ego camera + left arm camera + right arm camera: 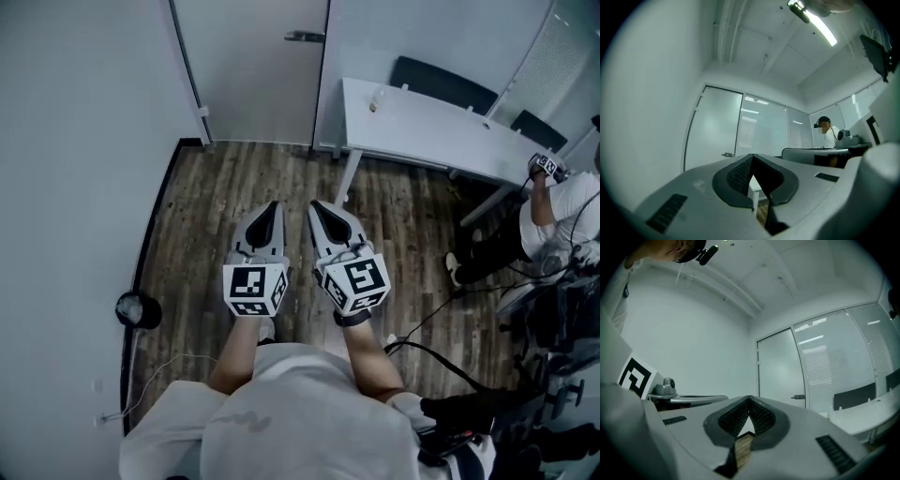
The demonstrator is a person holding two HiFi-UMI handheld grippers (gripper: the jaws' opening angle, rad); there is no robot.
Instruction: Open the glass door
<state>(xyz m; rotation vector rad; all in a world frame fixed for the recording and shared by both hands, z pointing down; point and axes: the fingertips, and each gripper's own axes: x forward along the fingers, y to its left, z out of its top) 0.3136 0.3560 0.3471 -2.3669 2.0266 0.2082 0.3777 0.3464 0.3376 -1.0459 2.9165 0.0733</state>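
Note:
The frosted glass door (253, 70) stands shut at the far end of the room, its metal lever handle (305, 37) near its right edge. The same door (712, 126) with its handle (727, 154) shows in the left gripper view, and the door (780, 369) with its handle (798, 397) in the right gripper view. My left gripper (274, 207) and right gripper (317, 206) are held side by side over the wooden floor, pointing at the door, well short of it. Both are shut with nothing between the jaws.
A white table (431, 131) with dark chairs (442, 82) stands at the right. A person (553, 211) sits at the far right among cables and equipment (562, 319). A white wall (75, 187) runs along the left, with a small black lamp-like thing (137, 309) at its foot.

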